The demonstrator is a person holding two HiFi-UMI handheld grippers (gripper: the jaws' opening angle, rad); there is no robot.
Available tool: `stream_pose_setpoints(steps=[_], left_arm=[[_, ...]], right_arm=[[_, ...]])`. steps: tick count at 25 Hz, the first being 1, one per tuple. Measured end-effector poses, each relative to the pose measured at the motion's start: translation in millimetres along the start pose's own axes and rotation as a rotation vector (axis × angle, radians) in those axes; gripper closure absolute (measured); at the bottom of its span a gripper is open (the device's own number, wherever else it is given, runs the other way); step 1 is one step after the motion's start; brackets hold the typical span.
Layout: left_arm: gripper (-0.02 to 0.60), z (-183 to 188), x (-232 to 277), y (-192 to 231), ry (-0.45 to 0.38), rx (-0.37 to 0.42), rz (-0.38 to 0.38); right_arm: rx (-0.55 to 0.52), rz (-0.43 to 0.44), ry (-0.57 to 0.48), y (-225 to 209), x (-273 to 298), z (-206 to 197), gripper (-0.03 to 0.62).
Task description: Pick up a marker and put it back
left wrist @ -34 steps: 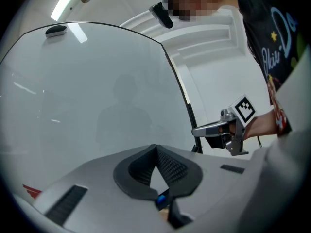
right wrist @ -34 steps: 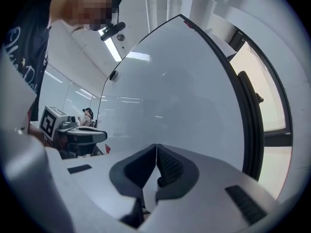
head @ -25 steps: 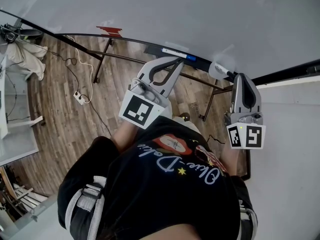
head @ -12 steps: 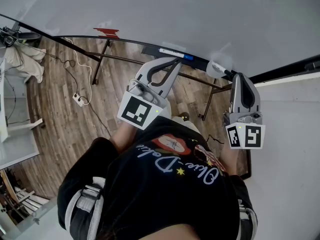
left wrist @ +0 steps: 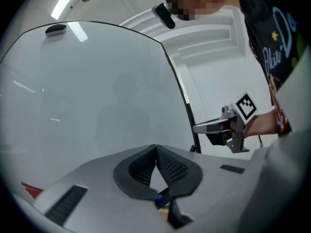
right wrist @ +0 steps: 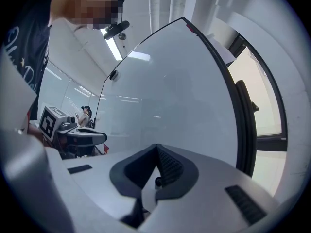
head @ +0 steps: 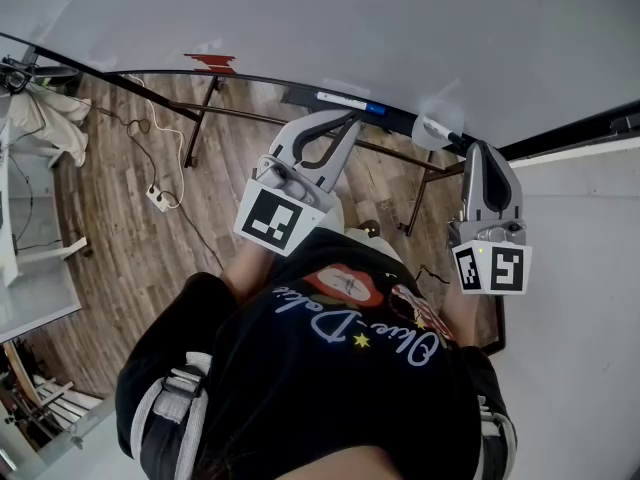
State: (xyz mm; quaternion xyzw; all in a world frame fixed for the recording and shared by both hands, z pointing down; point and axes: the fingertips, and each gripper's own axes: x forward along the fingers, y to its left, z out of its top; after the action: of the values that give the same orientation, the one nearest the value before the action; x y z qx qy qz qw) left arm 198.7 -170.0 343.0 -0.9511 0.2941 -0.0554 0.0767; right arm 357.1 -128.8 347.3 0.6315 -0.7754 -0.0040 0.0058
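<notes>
Jaws of left gripper (head: 349,119) and right gripper (head: 474,149) are pressed together, empty, near the whiteboard (head: 350,28) tray (head: 298,96) where a blue-capped marker (head: 343,100) lies

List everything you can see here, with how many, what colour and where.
whiteboard: one, white, dark-framed, ahead of the person
marker: one, white with blue cap, on the board's tray
red piece: one, at the board's lower edge, left
power strip: one, white, on the wooden floor
T-shirt: one, black, printed, on the person
left gripper: grey, shut, empty
right gripper: grey, shut, empty
</notes>
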Motion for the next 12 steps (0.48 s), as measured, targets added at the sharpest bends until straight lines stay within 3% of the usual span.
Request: stream_pose_setpoints(steps=[12], left_arm=[[0.578,0.4,-0.4,-2.4,-0.006,-0.002,-0.005]], right_arm=[[-0.002,-0.008,0.001,-0.7,-2.5,0.1,0.594]])
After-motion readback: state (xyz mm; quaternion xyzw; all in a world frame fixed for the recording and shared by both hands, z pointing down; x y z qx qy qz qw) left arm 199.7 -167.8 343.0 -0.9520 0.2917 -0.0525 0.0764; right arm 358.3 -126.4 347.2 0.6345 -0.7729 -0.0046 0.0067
